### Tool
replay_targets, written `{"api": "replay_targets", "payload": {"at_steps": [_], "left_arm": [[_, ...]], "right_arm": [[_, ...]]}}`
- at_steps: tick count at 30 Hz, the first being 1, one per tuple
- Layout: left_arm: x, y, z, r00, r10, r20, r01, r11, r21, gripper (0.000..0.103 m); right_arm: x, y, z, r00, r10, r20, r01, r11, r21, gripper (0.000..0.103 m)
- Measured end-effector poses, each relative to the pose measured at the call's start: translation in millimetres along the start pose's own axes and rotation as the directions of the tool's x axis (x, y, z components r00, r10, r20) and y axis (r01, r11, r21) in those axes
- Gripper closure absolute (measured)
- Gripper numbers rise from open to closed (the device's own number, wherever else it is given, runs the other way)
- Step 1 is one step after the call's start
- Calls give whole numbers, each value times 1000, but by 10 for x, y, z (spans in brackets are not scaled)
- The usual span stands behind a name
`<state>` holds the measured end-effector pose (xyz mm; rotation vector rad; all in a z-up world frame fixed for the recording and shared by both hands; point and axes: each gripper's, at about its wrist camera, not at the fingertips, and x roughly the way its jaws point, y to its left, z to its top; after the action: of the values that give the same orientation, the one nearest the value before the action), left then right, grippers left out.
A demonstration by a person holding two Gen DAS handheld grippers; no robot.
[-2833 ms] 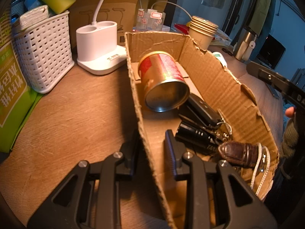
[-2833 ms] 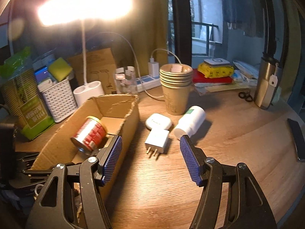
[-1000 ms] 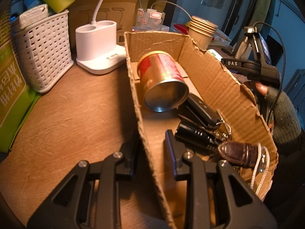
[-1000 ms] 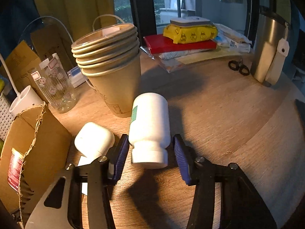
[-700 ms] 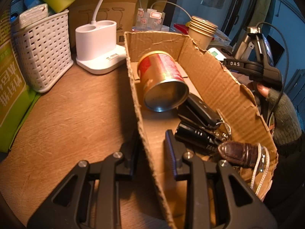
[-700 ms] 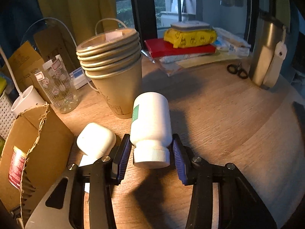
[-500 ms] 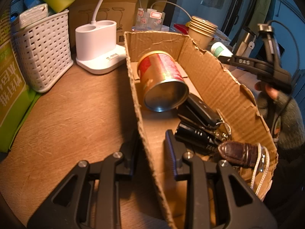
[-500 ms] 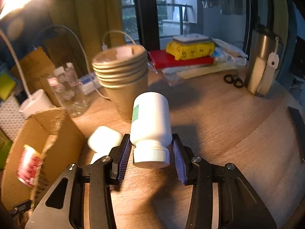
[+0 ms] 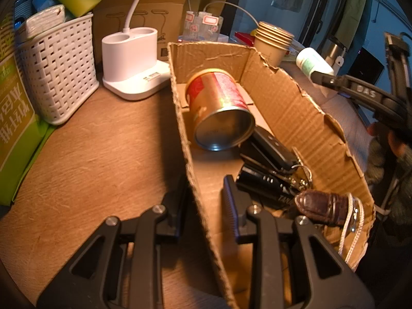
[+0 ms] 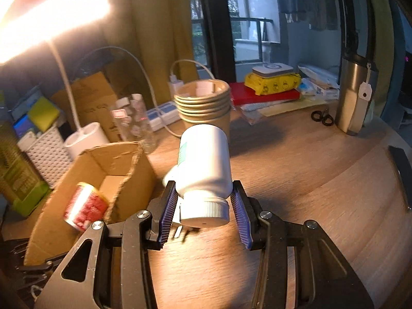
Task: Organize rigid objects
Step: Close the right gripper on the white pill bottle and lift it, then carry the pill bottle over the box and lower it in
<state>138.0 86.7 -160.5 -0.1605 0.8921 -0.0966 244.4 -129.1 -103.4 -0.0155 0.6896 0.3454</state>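
Now the right gripper squeezes the white bottle by its neck above the table. It looks hard, light and slippery. The left gripper pinches the cardboard box wall.

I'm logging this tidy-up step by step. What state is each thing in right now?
Left tongs: shut on the cardboard box wall.
Right tongs: shut on the white bottle, lifted off the table.
White bottle: capped, held with its cap toward the camera.
Cardboard box: open-topped, edges torn.
Tin can: lying on its side in the box.
Paper cups: stacked upright.
Desk lamp: switched on.
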Motion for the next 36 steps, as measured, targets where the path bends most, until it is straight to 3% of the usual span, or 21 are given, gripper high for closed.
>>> {"api": "replay_targets", "payload": {"at_steps": [12,20,36], "left_arm": [[-1,11,2,1000,-1,0,1,1000,0,75],[0,8,2,1000,-1,0,1,1000,0,75],[-1,12,2,1000,-1,0,1,1000,-1,75]], "right_arm": [[-279,386,-12,991,127,31,-124,989,-75,58],[-225,684,-78,983,182,-2,-181,975,-127,58],[-79,925,-214,984,164,-70,-175,962,-211,58]]}}
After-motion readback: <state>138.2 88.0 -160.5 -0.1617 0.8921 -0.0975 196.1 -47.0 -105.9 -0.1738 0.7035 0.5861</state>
